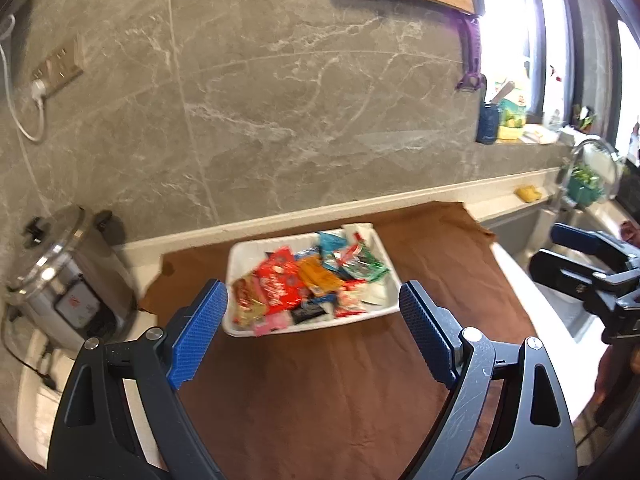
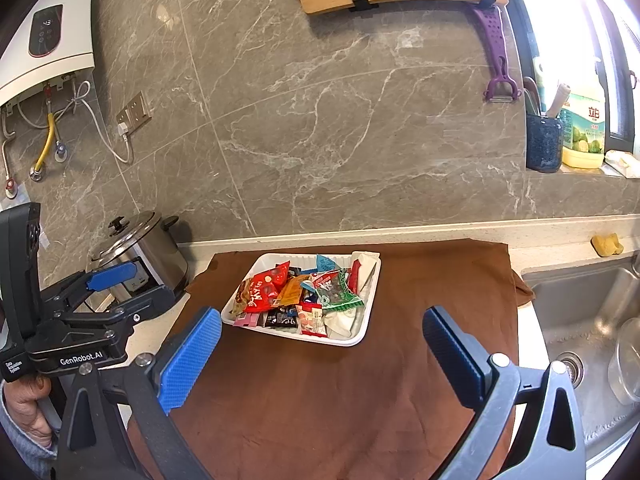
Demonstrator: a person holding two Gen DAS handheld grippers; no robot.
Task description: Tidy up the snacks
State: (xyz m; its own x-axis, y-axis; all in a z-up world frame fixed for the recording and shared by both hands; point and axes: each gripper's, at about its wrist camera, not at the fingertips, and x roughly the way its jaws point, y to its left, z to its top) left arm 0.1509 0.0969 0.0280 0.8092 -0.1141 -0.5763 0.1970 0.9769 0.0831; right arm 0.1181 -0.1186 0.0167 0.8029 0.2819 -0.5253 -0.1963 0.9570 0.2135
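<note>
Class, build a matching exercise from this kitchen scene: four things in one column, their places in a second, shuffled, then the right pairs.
Things
1. white tray
2. purple peeler
3. cooker
4. yellow sponge

Places
A. hanging on the wall
B. on the brown cloth
C. on the counter's back ledge near the sink
D. on the counter left of the cloth

Pairs: 1-B, 2-A, 3-D, 4-C

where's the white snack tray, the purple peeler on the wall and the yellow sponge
white plastic snack tray [image 2: 362, 339], right wrist view, on its bare near rim
purple plastic peeler [image 2: 500, 65], right wrist view, on its handle just above the blade
yellow sponge [image 2: 607, 244], right wrist view, on its top face
</note>
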